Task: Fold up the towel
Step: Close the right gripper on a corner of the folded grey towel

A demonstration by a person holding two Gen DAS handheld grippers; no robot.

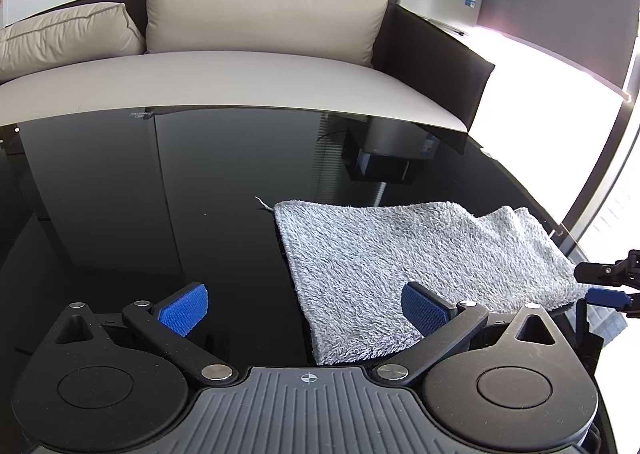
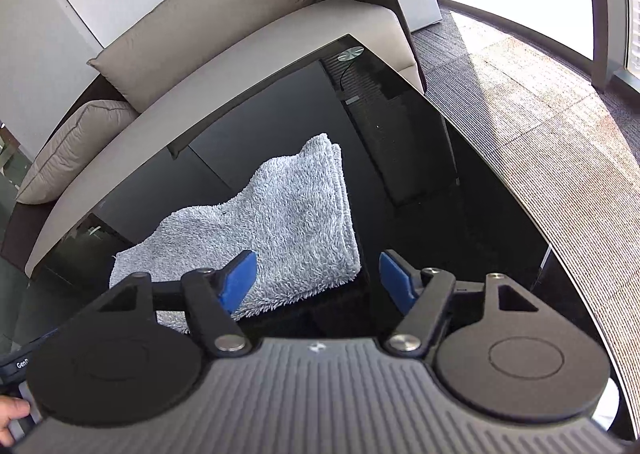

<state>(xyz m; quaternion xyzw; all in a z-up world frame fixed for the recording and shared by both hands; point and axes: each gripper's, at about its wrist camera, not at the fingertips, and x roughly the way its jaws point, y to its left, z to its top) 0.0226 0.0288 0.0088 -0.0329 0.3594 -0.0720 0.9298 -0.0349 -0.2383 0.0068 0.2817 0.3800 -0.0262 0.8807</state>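
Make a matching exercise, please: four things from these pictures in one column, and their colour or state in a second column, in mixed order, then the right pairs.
Things:
1. towel
2. table
3. left gripper
4. sofa cushion

Descriptions:
A. glossy black, reflecting the room
B. beige, leaning upright
C. jaws wide open, nothing between the pads
D. grey, fluffy, lying partly folded

Pairs: 1-D, 2-A, 3-C, 4-B
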